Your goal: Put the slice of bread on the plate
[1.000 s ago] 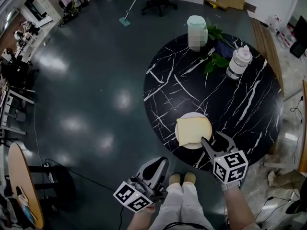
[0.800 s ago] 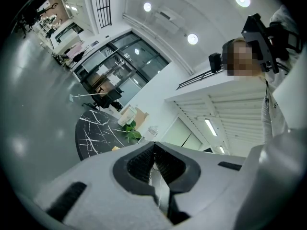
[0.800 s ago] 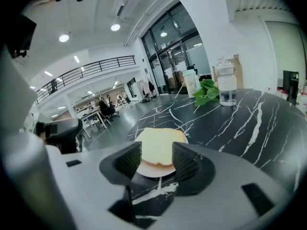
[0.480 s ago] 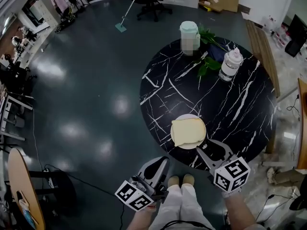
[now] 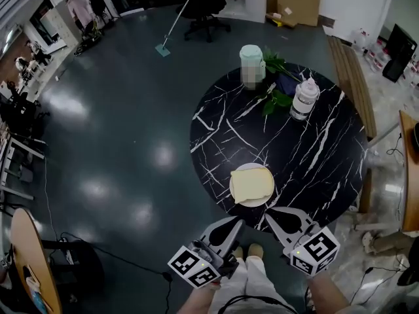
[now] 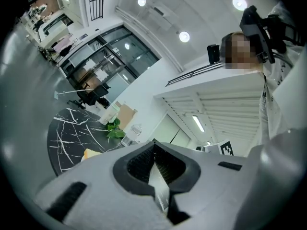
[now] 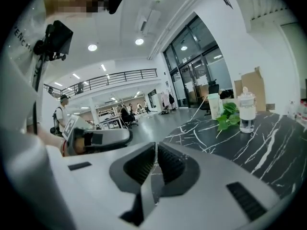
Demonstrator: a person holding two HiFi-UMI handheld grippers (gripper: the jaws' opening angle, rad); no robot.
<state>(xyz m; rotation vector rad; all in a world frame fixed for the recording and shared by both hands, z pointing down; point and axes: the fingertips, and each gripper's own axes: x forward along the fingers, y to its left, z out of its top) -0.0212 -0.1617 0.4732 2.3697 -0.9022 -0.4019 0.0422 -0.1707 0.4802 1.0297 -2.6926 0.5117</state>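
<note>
A pale slice of bread (image 5: 252,184) lies flat on a small white plate (image 5: 238,199) near the front edge of the round black marble table (image 5: 314,156). My right gripper (image 5: 273,216) hovers just short of the plate, off the table's edge; its jaws are closing, almost together, with nothing between them (image 7: 156,163). My left gripper (image 5: 234,224) hangs beside it to the left, shut and empty (image 6: 154,163). In the left gripper view the bread (image 6: 91,153) shows as a small yellow wedge on the table.
At the table's far side stand a pale green cup (image 5: 251,63), a leafy plant (image 5: 277,94) and a clear bottle (image 5: 302,99). Dark glossy floor surrounds the table; an office chair (image 5: 208,5) and a mop (image 5: 171,23) stand beyond. The person's feet (image 5: 247,251) are below the grippers.
The right gripper has drawn back from the bread's near edge, risen, and its wide jaws have come together. The left gripper has lifted and moved closer to the table. Bread stays on the plate.
</note>
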